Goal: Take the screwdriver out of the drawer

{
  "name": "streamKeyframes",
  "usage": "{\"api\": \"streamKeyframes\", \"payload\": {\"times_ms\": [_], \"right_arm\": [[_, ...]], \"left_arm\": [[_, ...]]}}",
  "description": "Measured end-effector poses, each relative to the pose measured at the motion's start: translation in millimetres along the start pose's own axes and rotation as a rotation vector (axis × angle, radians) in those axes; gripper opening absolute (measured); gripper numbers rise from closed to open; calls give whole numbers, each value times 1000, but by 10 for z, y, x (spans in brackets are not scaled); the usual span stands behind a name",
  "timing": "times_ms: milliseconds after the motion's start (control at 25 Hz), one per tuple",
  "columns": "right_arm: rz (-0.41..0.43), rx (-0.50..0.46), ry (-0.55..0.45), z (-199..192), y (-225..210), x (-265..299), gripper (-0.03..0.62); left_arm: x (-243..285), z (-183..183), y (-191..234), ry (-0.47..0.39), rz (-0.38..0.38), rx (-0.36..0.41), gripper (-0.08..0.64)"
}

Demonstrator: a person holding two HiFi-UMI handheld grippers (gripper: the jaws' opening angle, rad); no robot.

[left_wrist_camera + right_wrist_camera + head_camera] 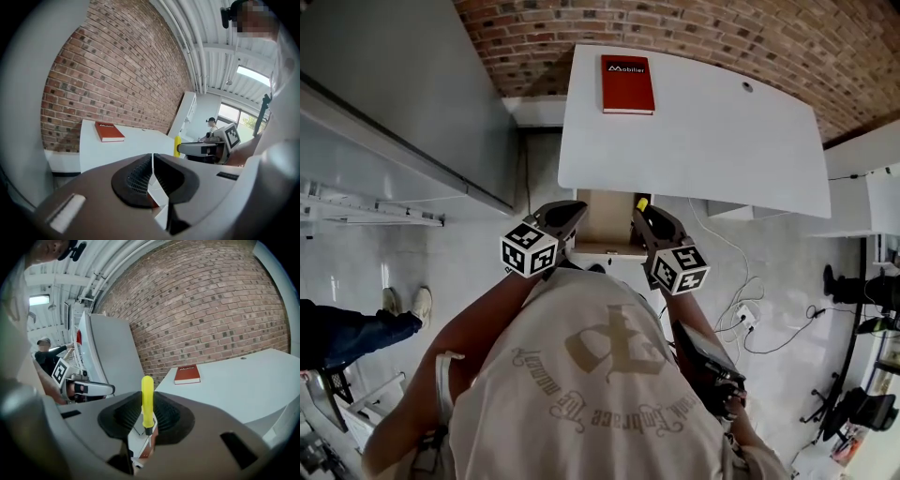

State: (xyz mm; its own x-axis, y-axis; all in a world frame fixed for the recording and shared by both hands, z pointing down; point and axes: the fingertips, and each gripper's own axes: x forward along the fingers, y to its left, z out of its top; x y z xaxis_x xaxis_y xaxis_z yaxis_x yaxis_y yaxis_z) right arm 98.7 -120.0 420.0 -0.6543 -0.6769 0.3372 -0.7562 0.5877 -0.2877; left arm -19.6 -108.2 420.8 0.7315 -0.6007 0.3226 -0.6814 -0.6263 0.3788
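My right gripper (pixel 147 409) is shut on a yellow-handled screwdriver (pixel 147 399), which stands upright between the pads with its thin shaft pointing down. In the head view its yellow tip (pixel 642 202) shows at the right gripper (pixel 641 216), above the open wooden drawer (pixel 605 225) under the white table (pixel 703 141). My left gripper (pixel 153 163) has its pads together with nothing between them. It hovers at the drawer's left side (pixel 575 210). The left gripper view also catches the screwdriver (pixel 177 146) in the right gripper (pixel 202 149).
A red book (pixel 627 84) lies at the table's far edge against the brick wall (pixel 694 28). A grey cabinet (pixel 403 84) stands to the left. Cables (pixel 750 314) trail on the floor at right. Another person's legs (pixel 356 328) are at the left.
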Motion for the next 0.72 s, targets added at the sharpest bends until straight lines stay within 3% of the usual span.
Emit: {"api": "streamKeyframes", "payload": {"times_ms": [320, 720], "right_arm": [[37, -54, -24, 324, 105, 113, 66], [76, -71, -26, 404, 142, 129, 66]], "left_arm": [[-40, 126, 100, -11, 5, 8, 15], [11, 30, 23, 11, 3, 7, 15]]}}
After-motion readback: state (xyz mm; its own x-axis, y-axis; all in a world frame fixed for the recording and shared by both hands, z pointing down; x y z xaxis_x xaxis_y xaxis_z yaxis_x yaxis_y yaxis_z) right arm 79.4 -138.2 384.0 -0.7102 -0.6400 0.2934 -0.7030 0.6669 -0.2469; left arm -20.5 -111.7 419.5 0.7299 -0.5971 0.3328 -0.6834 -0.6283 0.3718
